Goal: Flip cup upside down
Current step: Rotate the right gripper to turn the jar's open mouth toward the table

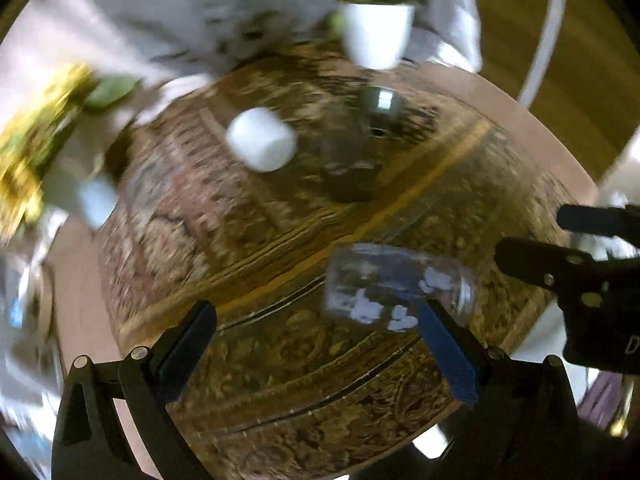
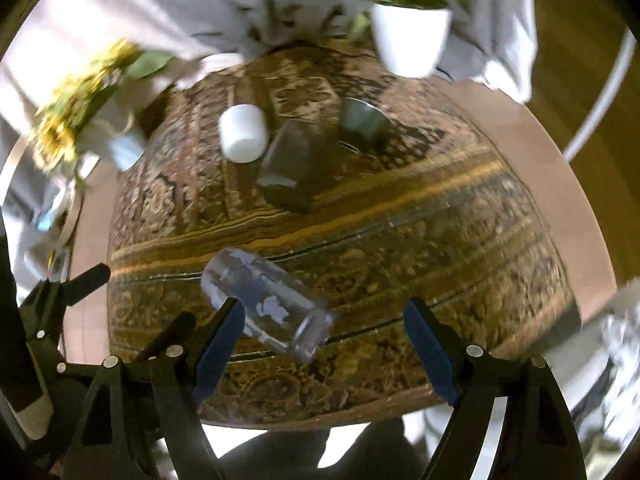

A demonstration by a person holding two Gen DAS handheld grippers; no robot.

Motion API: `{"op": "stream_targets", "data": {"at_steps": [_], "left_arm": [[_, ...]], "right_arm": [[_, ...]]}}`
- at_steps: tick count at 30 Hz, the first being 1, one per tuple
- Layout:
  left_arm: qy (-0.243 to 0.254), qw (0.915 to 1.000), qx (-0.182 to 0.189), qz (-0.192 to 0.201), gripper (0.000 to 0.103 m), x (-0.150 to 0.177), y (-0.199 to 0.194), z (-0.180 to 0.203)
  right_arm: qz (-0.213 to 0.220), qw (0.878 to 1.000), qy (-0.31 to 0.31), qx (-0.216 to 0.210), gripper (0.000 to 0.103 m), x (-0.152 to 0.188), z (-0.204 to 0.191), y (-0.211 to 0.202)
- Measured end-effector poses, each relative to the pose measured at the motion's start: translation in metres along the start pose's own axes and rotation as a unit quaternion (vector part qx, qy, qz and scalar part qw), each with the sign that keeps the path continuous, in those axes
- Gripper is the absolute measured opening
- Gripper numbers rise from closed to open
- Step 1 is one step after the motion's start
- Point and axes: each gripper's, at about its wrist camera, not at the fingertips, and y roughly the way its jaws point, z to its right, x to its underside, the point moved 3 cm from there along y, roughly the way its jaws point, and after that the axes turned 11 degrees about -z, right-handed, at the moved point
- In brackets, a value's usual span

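A clear glass cup with white flower prints (image 1: 394, 286) lies on its side on the patterned cloth, in front of my left gripper's right finger. In the right wrist view the cup (image 2: 268, 302) lies tilted just ahead of my right gripper's left finger. My left gripper (image 1: 320, 320) is open and empty, jaws wide apart. My right gripper (image 2: 324, 320) is open and empty too. The right gripper also shows in the left wrist view (image 1: 580, 276) at the right edge. Both views are blurred by motion.
A white cup (image 2: 243, 133), a dark glass (image 2: 290, 164) and a dark bowl (image 2: 362, 122) stand farther back on the round table (image 2: 540, 152). A white plant pot (image 2: 410, 40) stands at the back, a yellow flower vase (image 2: 80, 116) at the left.
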Motion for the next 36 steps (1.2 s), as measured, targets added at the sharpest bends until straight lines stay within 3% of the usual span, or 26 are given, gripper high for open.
{"op": "stream_targets", "data": {"at_steps": [4,8,17,20,26,32,34,36], "left_arm": [[0.103,0.9946,0.01,-0.009,0.103,-0.005,0.007,0.015],[0.202,0.9792,0.014,-0.01,0.103,-0.008,0.014,0.028],[0.369,0.929,0.018,0.018,0.1,-0.016,0.024,0.06],[0.411,0.9108,0.033,0.015,0.098,-0.019,0.031,0.067],[0.455,0.8879,0.064,-0.016,0.092,-0.023,0.054,0.076],[0.47,0.8764,0.095,-0.047,0.087,-0.016,0.069,0.083],[0.463,0.8778,0.106,-0.061,0.08,-0.017,0.074,0.083],[0.444,0.8851,0.118,-0.072,0.076,-0.019,0.078,0.082]], "right_arm": [[0.002,0.998,0.06,-0.002,0.082,0.008,0.008,0.001],[-0.002,0.992,0.123,-0.004,0.082,0.019,0.016,0.005],[-0.015,0.975,0.222,-0.014,0.082,0.042,0.026,0.021],[-0.006,0.962,0.272,-0.02,0.082,0.049,0.037,0.025],[-0.008,0.942,0.336,-0.024,0.082,0.056,0.05,0.037],[-0.015,0.932,0.361,-0.022,0.082,0.06,0.058,0.049],[-0.015,0.931,0.365,-0.02,0.082,0.06,0.06,0.051],[-0.014,0.931,0.365,-0.017,0.082,0.059,0.061,0.052]]}}
